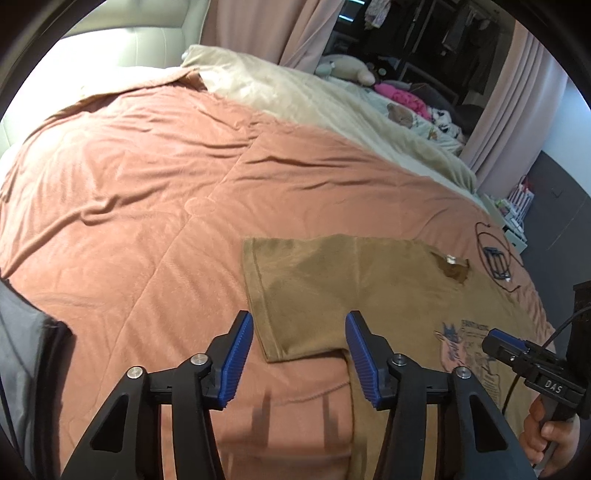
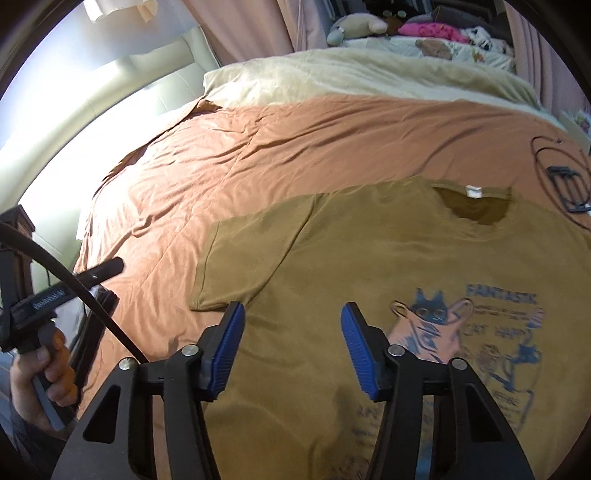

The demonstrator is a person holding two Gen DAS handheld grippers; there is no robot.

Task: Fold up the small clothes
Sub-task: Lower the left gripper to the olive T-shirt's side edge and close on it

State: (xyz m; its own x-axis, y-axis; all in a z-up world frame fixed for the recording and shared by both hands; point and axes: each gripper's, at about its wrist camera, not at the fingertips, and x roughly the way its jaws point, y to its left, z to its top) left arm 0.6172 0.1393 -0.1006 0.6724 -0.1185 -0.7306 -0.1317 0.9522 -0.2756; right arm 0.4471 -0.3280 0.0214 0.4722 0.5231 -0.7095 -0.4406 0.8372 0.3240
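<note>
A tan T-shirt (image 1: 332, 280) with a blue cat print (image 2: 432, 317) lies flat, front up, on the salmon bedspread (image 1: 147, 192). Its collar (image 2: 472, 210), with a white tag, points away from me. My left gripper (image 1: 299, 325) hovers above the left sleeve (image 1: 291, 295), near the sleeve's lower hem. It is open, and nothing lies between its blue pads. My right gripper (image 2: 291, 314) hangs open over the shirt's body (image 2: 369, 240), just right of the sleeve (image 2: 243, 258) and left of the print. Neither gripper touches the cloth.
A black cable loop with a small black frame (image 2: 565, 184) lies on the bedspread right of the collar. A cream blanket (image 2: 369, 74) covers the far side of the bed. Beyond it are soft toys and clothes (image 2: 428, 29). A padded headboard (image 2: 110, 92) stands at the left.
</note>
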